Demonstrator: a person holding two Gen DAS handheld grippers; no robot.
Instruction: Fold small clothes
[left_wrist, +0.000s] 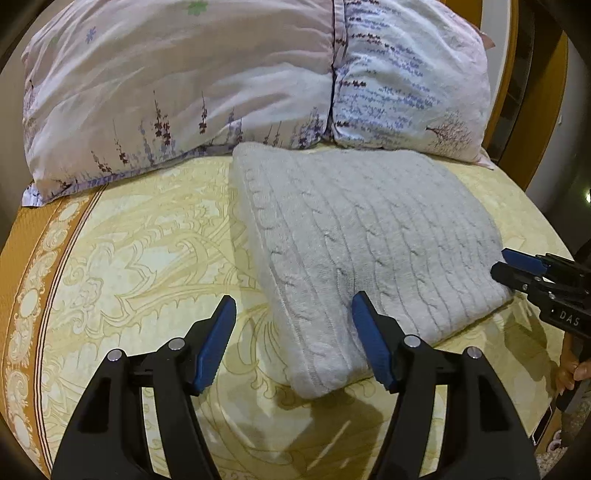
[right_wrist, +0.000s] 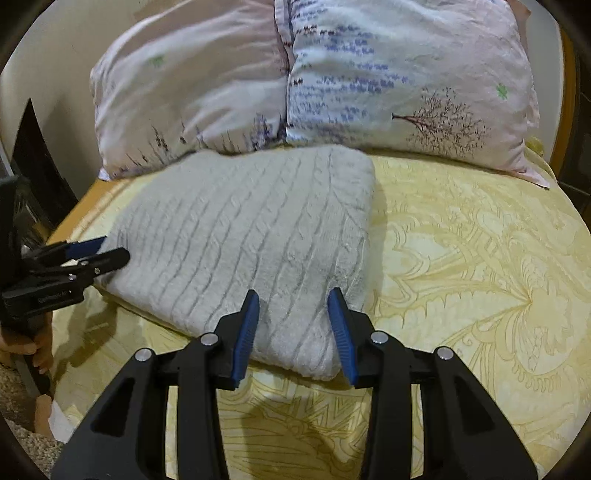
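A folded grey cable-knit sweater (left_wrist: 354, 251) lies on the yellow patterned bedspread (left_wrist: 147, 258) of a bed, its far edge just in front of two floral pillows (left_wrist: 177, 85) propped at the head. It forms a thick, roughly square bundle with its near corner pointing toward the cameras.

The left tool (left_wrist: 293, 321) hangs over the near left part of the sweater, its blue pads (left_wrist: 218, 343) spread wide. One pad sits over bare bedspread, the other over the knit, and the jaws are opening with nothing pinched; the near corner of the sweater lies below the gap.

The right tool (right_wrist: 293, 314) hovers above the near right corner of the sweater, its blue pads (right_wrist: 245, 332) parted. From its own view the knit shows between them, but neither pad seems to press on it, though the angle makes contact hard to judge.

In each wrist view the other tool shows at the frame's edge, its tips close to the sweater's side, with the fingers (left_wrist: 569, 373) of a hand below its handle.
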